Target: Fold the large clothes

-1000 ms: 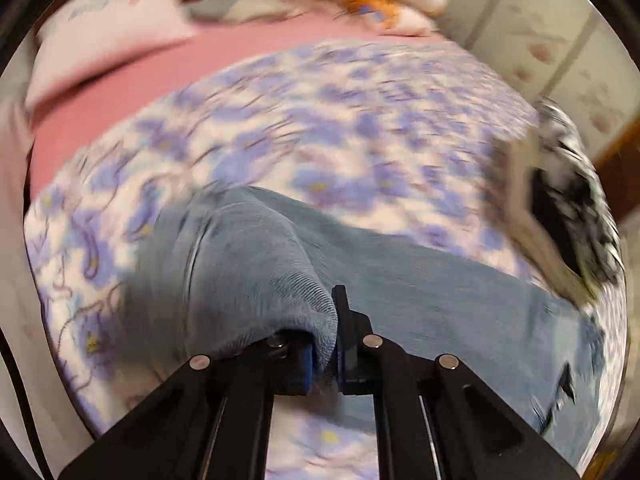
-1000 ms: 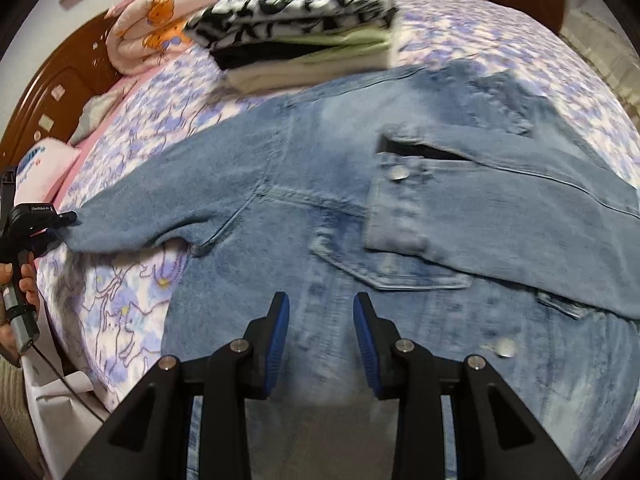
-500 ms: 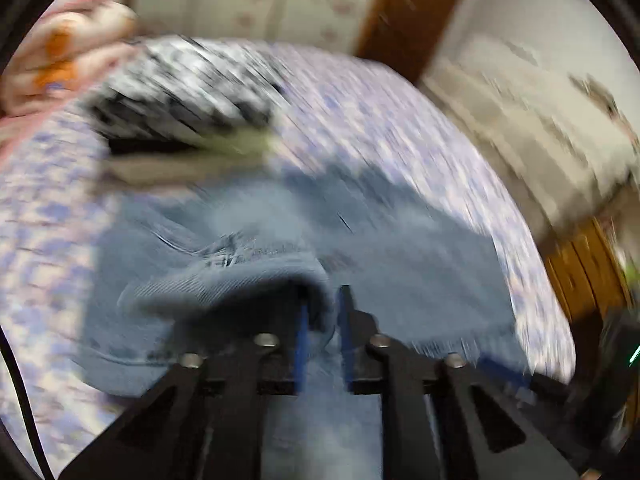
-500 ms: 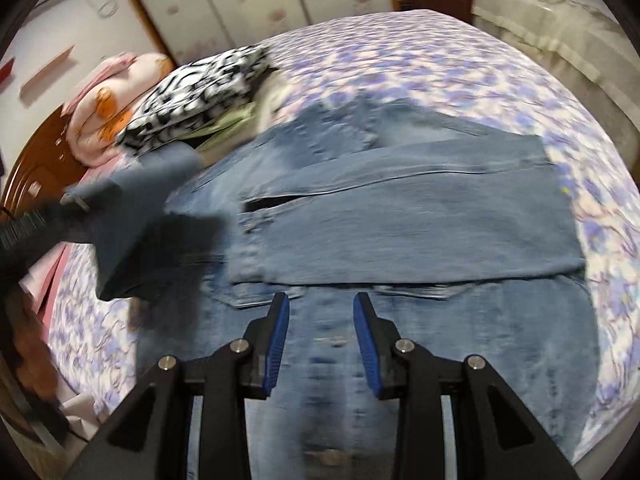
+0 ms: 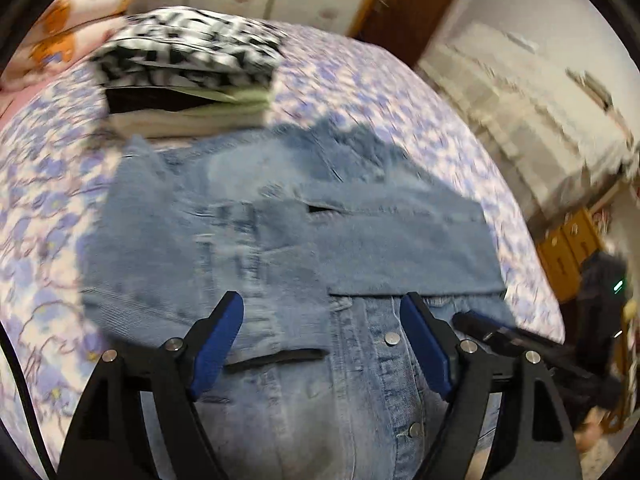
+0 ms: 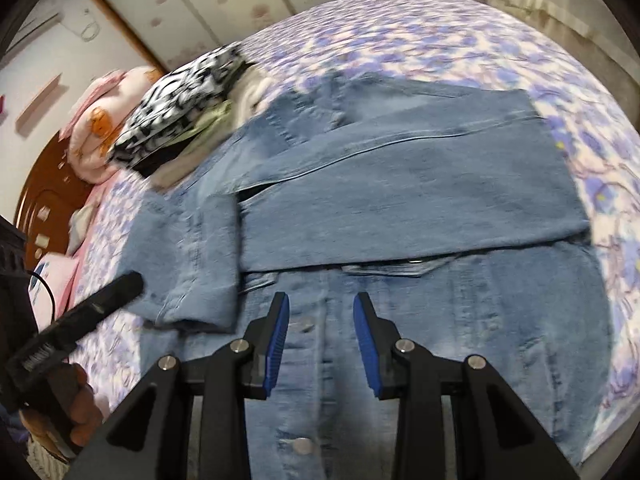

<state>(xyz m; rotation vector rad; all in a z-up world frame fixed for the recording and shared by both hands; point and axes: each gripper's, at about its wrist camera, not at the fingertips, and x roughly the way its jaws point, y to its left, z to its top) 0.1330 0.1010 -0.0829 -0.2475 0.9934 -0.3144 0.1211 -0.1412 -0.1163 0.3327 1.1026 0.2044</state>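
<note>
Light blue denim jacket (image 6: pixel 400 200) lies flat mid-bed on the purple floral bedspread (image 6: pixel 420 36), both sleeves folded across its front; left gripper (image 5: pixel 320 340) above it, jaws opening, nothing between them. Right gripper (image 6: pixel 322 340) hovers over the button placket, jaws partly apart, gripping nothing. Stack of folded clothes topped by black-and-white patterned fabric (image 5: pixel 188 56) touches the jacket's far edge, pink rolled blanket (image 6: pixel 96 136) by the wooden headboard (image 6: pixel 44 196).

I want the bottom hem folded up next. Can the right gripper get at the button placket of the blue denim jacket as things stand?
Probably yes. The right gripper hangs open and empty right above the blue denim jacket's button placket; both folded sleeves lie further up, so nothing covers it.
</note>
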